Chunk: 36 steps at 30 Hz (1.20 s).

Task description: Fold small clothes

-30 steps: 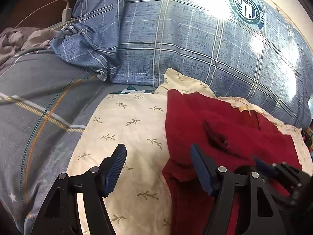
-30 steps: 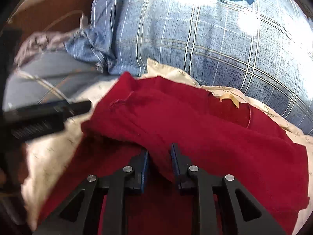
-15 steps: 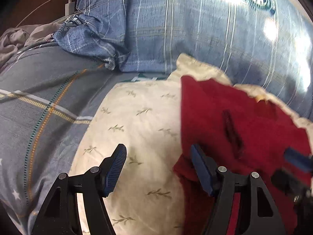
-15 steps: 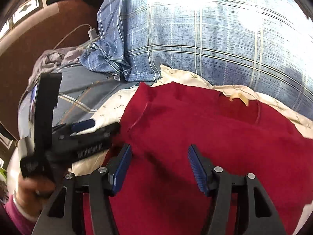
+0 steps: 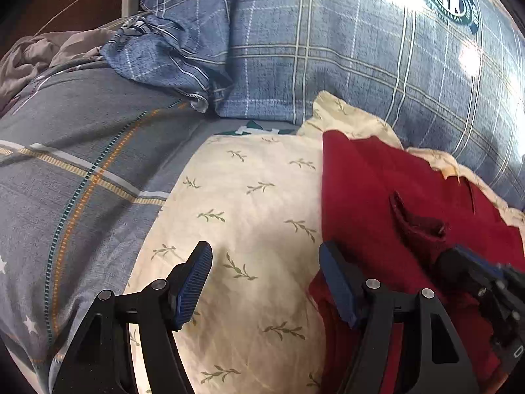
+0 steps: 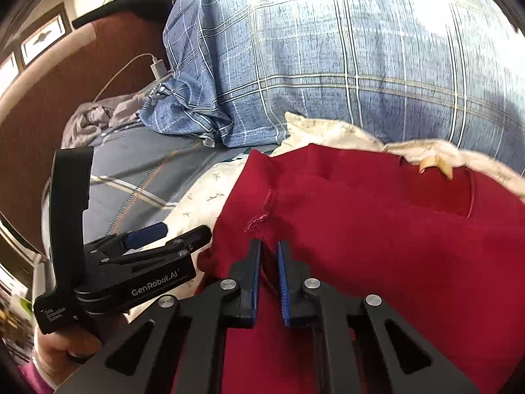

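A dark red garment (image 5: 377, 197) lies partly folded on a cream leaf-print pillow (image 5: 249, 210); it also shows in the right wrist view (image 6: 377, 229). My left gripper (image 5: 265, 272) is open and empty, over the pillow at the garment's left edge. My right gripper (image 6: 269, 262) is shut on a fold of the red garment near a raised cuff (image 6: 259, 220). The right gripper's body (image 5: 482, 282) shows at the right of the left wrist view. The left gripper (image 6: 154, 243) shows at the left of the right wrist view.
A large blue plaid pillow (image 5: 344, 49) with a green badge stands behind. A grey striped bedsheet (image 5: 82, 151) spreads to the left. A white charger and cable (image 5: 129, 0) lie by the brown headboard, next to crumpled grey cloth (image 5: 42, 52).
My right gripper opened half a second ago and has now shut again on a fold of the red garment. My left gripper stayed open and shifted slightly.
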Each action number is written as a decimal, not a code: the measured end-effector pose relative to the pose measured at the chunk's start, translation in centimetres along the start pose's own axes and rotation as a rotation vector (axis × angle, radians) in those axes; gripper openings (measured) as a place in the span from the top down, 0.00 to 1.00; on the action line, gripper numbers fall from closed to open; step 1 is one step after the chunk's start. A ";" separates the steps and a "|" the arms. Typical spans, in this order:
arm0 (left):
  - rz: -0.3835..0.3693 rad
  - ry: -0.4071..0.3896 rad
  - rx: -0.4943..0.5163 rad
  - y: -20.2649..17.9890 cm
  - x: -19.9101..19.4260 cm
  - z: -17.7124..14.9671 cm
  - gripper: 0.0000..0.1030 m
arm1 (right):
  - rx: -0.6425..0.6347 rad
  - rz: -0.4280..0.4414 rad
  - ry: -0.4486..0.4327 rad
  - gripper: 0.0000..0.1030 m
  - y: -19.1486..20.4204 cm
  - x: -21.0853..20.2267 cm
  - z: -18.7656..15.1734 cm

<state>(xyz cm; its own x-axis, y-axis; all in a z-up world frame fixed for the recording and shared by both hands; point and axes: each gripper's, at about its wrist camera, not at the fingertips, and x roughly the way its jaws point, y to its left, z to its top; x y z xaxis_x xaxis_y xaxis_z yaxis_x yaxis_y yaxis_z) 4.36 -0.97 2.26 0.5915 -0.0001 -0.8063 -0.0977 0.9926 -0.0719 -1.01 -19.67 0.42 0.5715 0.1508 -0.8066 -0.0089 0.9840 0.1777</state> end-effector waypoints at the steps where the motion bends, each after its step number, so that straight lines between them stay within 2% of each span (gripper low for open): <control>1: 0.000 -0.006 -0.006 0.1 -0.1 0.0 0.35 | 0.005 -0.003 0.004 0.91 -0.1 0.3 -0.2; 3: -0.010 -0.023 -0.020 0.2 -0.4 -0.1 0.35 | 0.017 0.003 0.033 0.91 -0.3 1.4 -0.6; 5: -0.030 -0.053 -0.030 0.2 -1.0 -0.1 0.35 | 0.023 0.018 0.081 0.86 -0.2 2.2 -1.4; 8: -0.076 -0.099 -0.023 -0.1 -2.0 -0.3 0.35 | 0.029 0.027 0.078 0.84 -0.3 1.1 -1.6; 9: -0.093 -0.108 -0.018 -0.3 -2.2 -0.4 0.35 | 0.036 0.031 0.068 0.78 -0.7 0.3 -1.5; 10: -0.108 -0.116 -0.010 -0.5 -2.5 -0.5 0.35 | 0.037 0.016 0.049 0.67 -1.0 -0.5 -1.4; 13: -0.136 -0.121 0.025 -1.2 -2.8 -1.0 0.35 | 0.005 -0.143 -0.019 0.43 -2.2 -2.4 -1.2; 16: -0.156 -0.125 0.056 -2.1 -2.8 -1.3 0.35 | -0.029 -0.327 0.012 0.43 -3.9 -1.5 -1.1; 17: -0.158 -0.120 0.067 -2.4 -2.7 -1.4 0.35 | -0.028 -0.353 0.029 0.43 -4.4 -1.1 -1.1; 21: -0.127 -0.094 0.108 -3.3 -1.7 -1.8 0.35 | 0.026 -0.319 0.046 0.42 -5.2 -0.3 -1.8; 23: -0.097 -0.067 0.106 -3.2 -0.9 -1.7 0.35 | 0.029 -0.293 0.043 0.35 -5.3 -0.3 -1.9; 25: -0.106 -0.034 0.080 -3.0 -0.1 -1.6 0.34 | 0.020 -0.262 0.050 0.24 -5.3 -0.2 -2.1; 26: -0.110 -0.026 0.071 -2.9 0.0 -1.5 0.34 | 0.016 -0.252 0.053 0.22 -5.4 -0.1 -2.1; 32: -0.098 -0.040 0.093 -3.3 -0.4 -1.1 0.34 | -0.029 -0.242 0.056 0.12 -4.8 0.4 -2.4; 36: -0.104 -0.052 0.084 -3.0 -1.1 -1.2 0.34 | -0.016 -0.191 0.058 0.04 -5.2 0.5 -2.2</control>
<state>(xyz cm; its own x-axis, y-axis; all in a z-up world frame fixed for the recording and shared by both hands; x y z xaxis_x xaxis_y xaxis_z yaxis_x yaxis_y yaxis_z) 3.04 -4.11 2.61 0.6360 -0.0990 -0.7653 0.0322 0.9943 -0.1019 -2.52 -24.51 -2.16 0.5162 -0.0339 -0.8558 0.0819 0.9966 0.0099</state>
